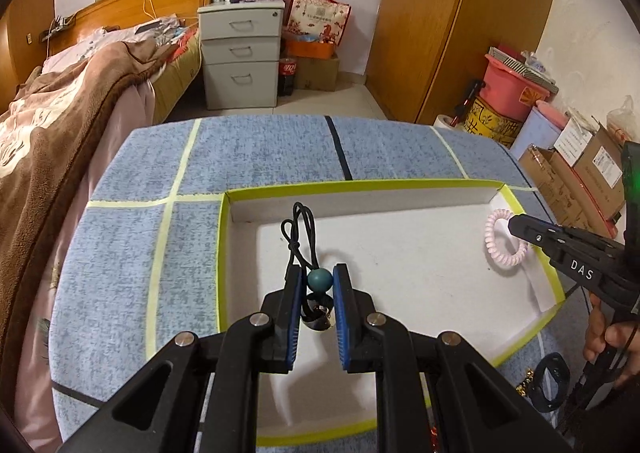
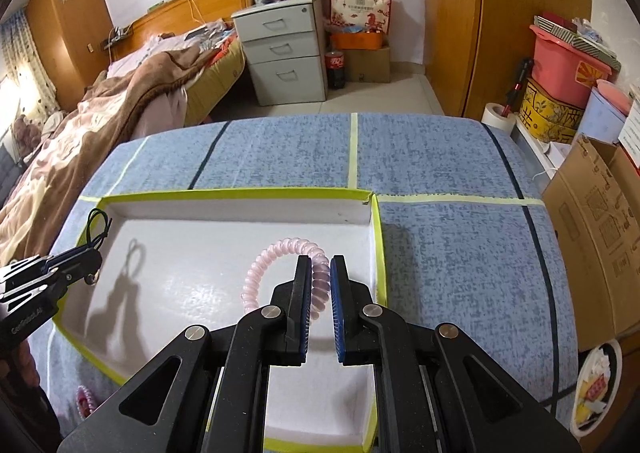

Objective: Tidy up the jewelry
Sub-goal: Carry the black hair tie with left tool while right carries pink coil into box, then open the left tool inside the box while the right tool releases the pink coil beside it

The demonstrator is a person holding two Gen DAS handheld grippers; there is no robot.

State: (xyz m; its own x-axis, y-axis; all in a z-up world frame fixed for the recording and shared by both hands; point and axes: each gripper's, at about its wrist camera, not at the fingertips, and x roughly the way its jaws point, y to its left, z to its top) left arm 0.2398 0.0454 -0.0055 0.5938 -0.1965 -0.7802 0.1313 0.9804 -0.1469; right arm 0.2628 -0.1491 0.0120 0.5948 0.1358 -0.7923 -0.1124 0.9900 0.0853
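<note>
both pieces are gripped and sit over the shallow white tray with the yellow-green taped rim, which fills the lower middle of each frame on the blue mottled tablecloth; neither looks set down yet, so i judge the task mid-way, with placing and releasing left. more small items show at the frame edges outside the tray, a black band at lower right of the left view and a pink coil at lower left of the right view, so likely more is left.

the left gripper is clamped on the teal bead of a black cord necklace, cord looping up beyond the fingertips, a metal piece hanging below. the right gripper is pinched on the pale pink spiral coil bracelet, its loop spreading left of the fingers.
</note>
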